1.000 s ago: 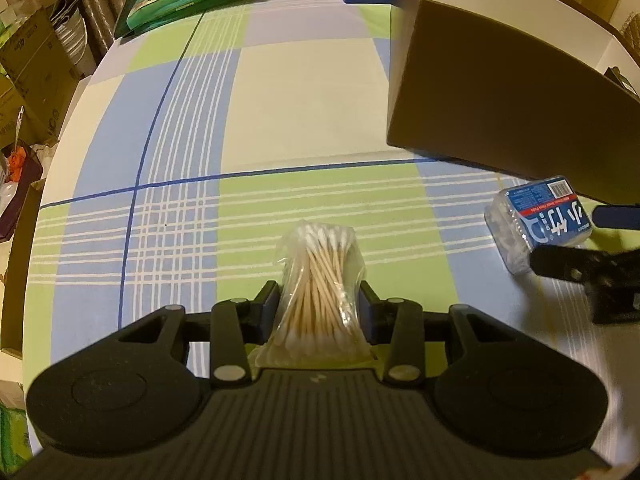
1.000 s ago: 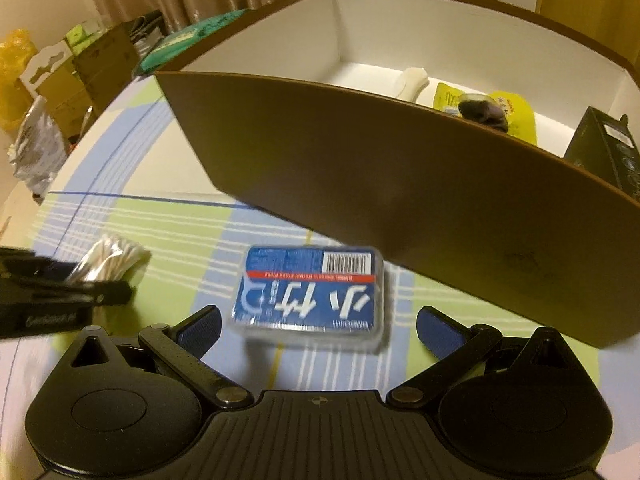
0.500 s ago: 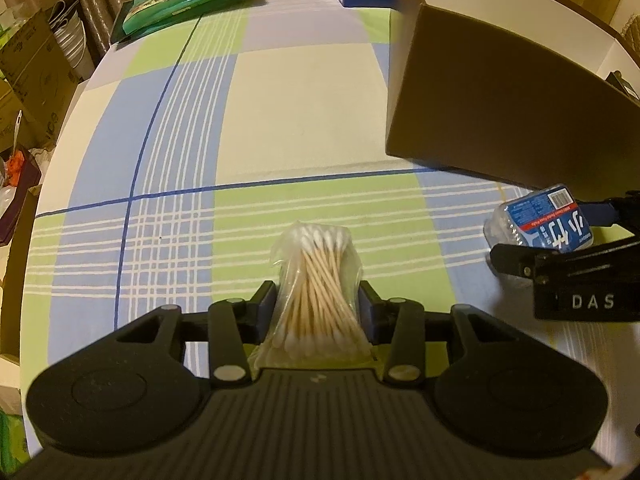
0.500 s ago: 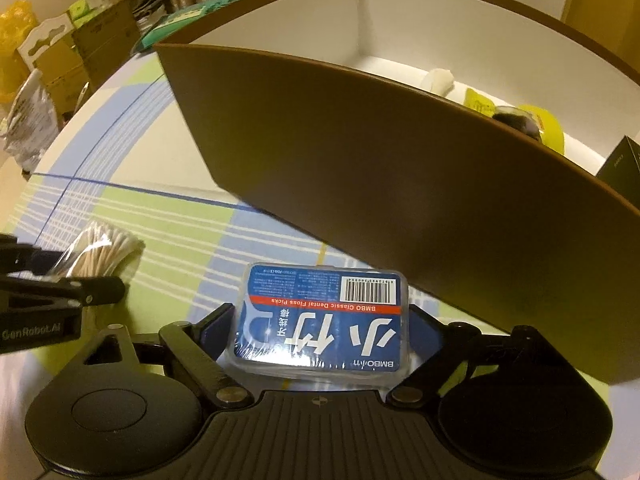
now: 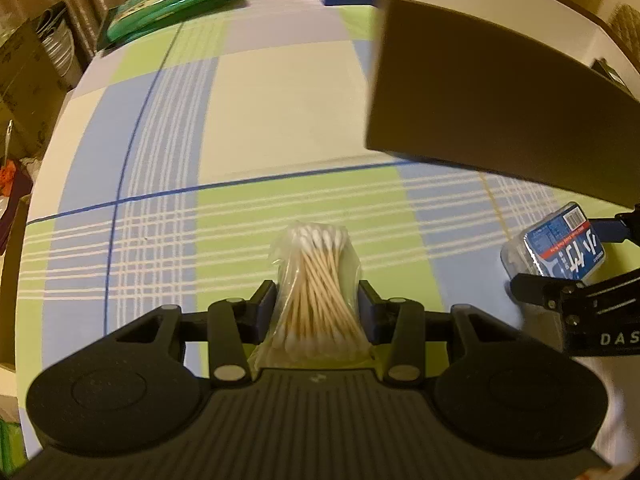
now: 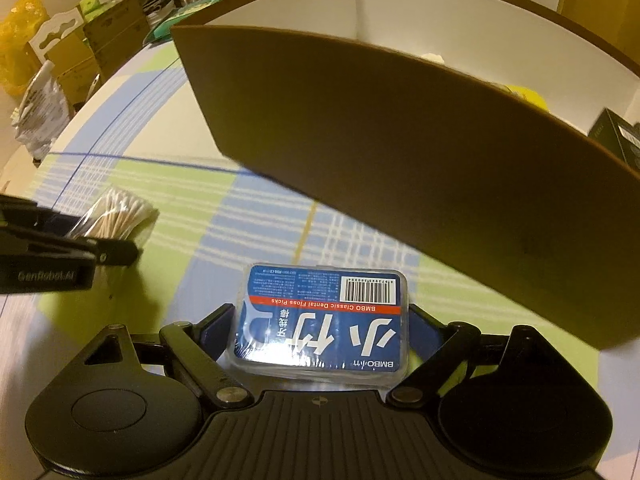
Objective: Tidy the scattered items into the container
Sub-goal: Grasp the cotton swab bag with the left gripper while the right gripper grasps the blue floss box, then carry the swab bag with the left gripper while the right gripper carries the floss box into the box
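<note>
Left wrist view: the left gripper pinches a bag of cotton swabs on the checked cloth, short of the brown box. Right wrist view: the right gripper has just closed onto the floss-pick case below the box's near wall; some items already lie inside, both of these remain to lift in

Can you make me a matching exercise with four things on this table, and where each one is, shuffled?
Things:
1. bag of cotton swabs
2. floss pick box
3. green packet
4. brown cardboard box

Places:
A. at the table's far edge, untouched
B. clamped in the left gripper
C. open-topped, some items already inside
D. gripped by the right gripper

Pairs: 1-B, 2-D, 3-A, 4-C
</note>
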A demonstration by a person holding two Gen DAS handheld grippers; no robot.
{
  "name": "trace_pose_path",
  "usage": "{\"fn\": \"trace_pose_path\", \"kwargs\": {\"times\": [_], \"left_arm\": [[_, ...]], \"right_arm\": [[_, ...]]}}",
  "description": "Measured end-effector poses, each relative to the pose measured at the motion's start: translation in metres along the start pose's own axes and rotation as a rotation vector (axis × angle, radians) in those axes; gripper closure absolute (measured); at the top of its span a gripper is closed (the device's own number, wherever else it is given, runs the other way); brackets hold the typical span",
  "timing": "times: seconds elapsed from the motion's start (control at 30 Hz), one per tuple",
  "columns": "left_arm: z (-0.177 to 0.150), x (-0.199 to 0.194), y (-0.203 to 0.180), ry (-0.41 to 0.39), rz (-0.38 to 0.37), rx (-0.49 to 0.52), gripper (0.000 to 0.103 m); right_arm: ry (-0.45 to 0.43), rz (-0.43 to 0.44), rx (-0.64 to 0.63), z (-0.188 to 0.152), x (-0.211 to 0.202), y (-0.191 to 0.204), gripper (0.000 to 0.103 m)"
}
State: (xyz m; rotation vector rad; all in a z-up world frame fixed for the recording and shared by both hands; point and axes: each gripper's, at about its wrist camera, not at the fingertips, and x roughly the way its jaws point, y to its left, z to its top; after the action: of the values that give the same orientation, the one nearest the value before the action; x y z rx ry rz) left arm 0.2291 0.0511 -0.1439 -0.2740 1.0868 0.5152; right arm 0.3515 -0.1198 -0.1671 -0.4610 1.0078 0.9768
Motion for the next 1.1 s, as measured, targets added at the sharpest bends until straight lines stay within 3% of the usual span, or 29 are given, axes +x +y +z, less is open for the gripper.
{"fn": "trace_pose_path", "kwargs": {"times": [0.5, 0.67, 0.8, 0.9, 0.97, 1.1], "left_arm": [[-0.039, -0.021, -0.070, 0.015, -0.133, 0.182, 0.066], [-0.041, -0.021, -0.085, 0.015, -0.132, 0.211, 0.059], [-0.038, -0.020, -0.088, 0.016, -0.134, 0.215, 0.059], [-0.036, -0.020, -0.087, 0.015, -0.132, 0.207, 0.064], [-0.035, -0.020, -0.085, 0.015, -0.131, 0.200, 0.072], [-0.036, -0.021, -0.081, 0.017, -0.136, 0.185, 0.077]], "right_arm": [[0.000, -0.047, 0.055, -0.056, -0.043, -0.032, 0.017], [-0.003, -0.051, 0.069, -0.061, -0.047, -0.034, 0.017], [-0.003, -0.059, 0.094, -0.059, -0.045, -0.034, 0.011], [-0.010, -0.057, 0.095, -0.060, -0.046, -0.034, 0.011], [-0.013, -0.072, 0.086, -0.061, -0.047, -0.033, 0.018], [-0.006, -0.077, 0.083, -0.060, -0.048, -0.033, 0.019]]}}
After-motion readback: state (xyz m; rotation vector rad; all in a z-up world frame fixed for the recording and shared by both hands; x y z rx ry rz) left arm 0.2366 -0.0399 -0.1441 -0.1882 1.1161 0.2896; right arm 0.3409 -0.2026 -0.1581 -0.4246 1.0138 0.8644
